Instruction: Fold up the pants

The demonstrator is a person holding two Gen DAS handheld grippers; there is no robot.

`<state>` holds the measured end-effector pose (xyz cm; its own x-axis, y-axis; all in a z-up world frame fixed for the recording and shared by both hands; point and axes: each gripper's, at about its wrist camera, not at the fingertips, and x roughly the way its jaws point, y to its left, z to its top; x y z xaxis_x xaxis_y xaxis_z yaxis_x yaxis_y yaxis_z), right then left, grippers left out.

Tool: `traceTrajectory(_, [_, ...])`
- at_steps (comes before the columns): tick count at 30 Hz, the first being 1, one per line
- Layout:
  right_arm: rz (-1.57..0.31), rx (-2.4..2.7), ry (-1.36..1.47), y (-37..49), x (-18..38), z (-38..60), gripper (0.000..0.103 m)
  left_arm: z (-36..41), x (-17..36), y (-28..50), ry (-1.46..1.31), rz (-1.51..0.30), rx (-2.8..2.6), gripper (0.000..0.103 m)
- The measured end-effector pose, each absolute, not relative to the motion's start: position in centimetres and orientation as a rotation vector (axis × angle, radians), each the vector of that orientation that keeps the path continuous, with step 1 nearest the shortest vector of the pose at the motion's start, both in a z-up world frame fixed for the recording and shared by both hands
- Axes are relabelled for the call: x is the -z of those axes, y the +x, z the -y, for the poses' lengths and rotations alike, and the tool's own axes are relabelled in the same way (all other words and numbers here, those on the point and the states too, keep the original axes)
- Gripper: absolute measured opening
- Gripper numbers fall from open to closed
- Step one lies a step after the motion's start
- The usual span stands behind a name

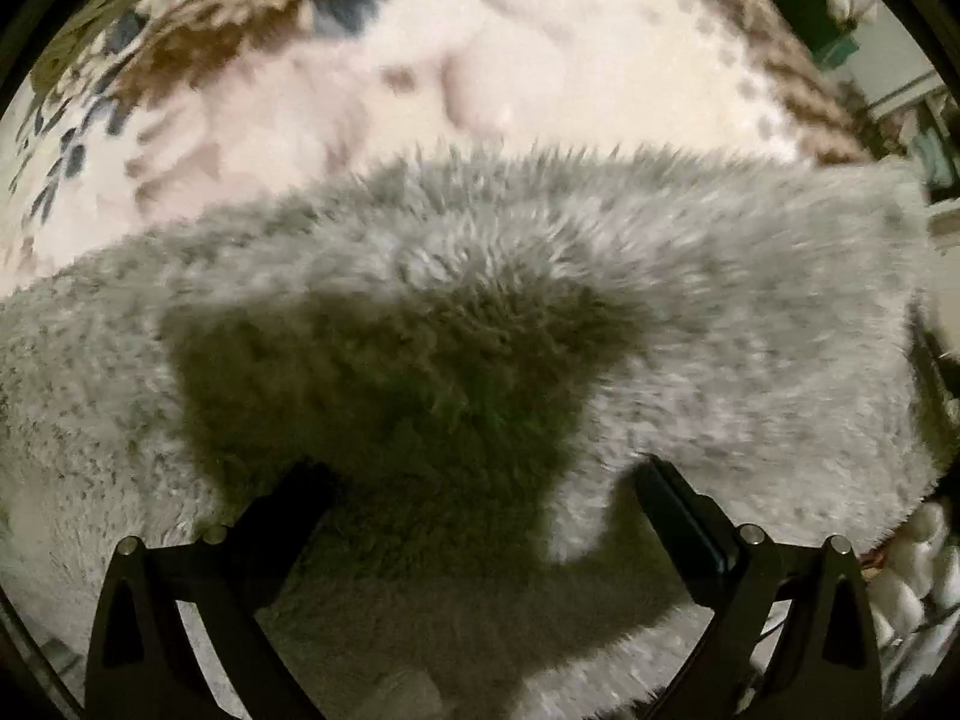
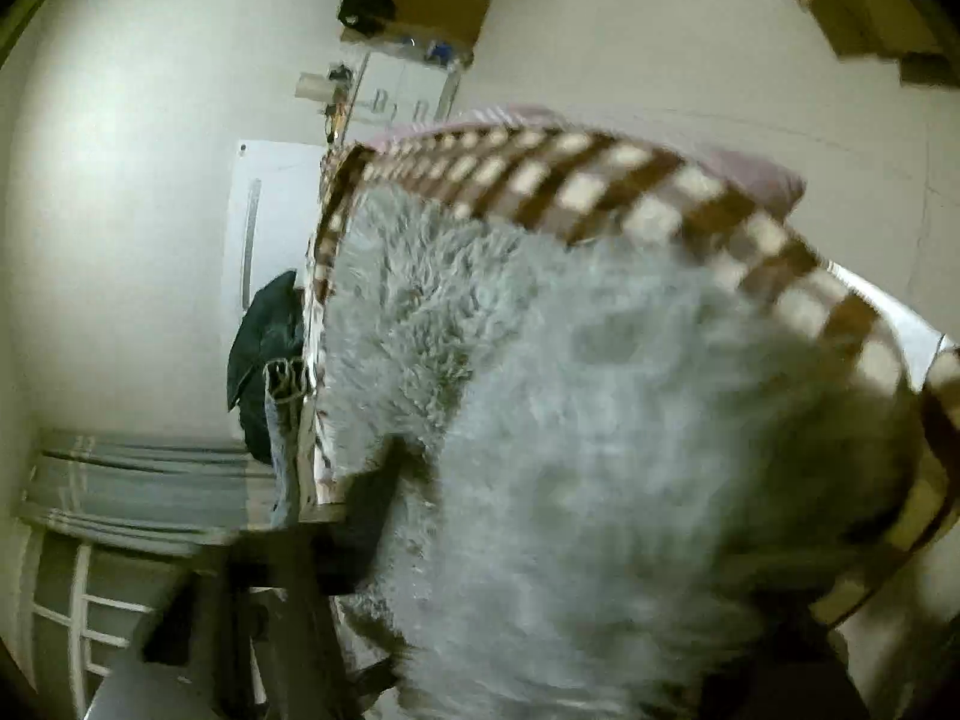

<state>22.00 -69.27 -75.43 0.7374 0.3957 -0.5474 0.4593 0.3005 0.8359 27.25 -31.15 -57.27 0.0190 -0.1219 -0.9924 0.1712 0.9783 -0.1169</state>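
Note:
The pants are grey and fluffy (image 1: 480, 300). In the left wrist view they lie across a patterned bed cover (image 1: 336, 120). My left gripper (image 1: 480, 480) hovers just above them with both black fingers (image 1: 678, 510) spread wide and nothing between them; its shadow falls on the fleece. In the right wrist view the fluffy pants (image 2: 600, 420) fill the frame, lifted close to the camera and blurred. One dark finger (image 2: 384, 510) of my right gripper shows at the left edge of the fabric; the other is hidden behind the fleece. The fabric lies between them.
A brown and cream checked blanket border (image 2: 600, 180) runs behind the pants. Dark clothes (image 2: 270, 360) hang at the bed's side. A white door (image 2: 270, 210), shelves (image 2: 420, 0) and a white railing (image 2: 90, 600) stand in the room. White knitted fabric (image 1: 918, 570) lies at right.

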Motion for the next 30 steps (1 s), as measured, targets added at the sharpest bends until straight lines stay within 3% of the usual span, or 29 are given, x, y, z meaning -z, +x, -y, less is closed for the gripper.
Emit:
traceTrajectory(9, [-0.778, 0.059, 1.149, 23.4, 64.7, 63.6, 0.020, 25.8, 49.4, 25.1, -0.018, -1.400, 0.222, 0.103])
traceTrajectory(16, [-0.824, -0.024, 1.064, 24.4, 59.6, 54.5, 0.019, 16.4, 46.0, 24.6, -0.093, -1.355, 0.175, 0.103])
traceTrajectory(30, [-1.057, -0.219, 0.835, 28.6, 63.6, 32.0, 0.018, -2.9, 47.8, 20.7, -0.247, -1.395, -0.116, 0.103])
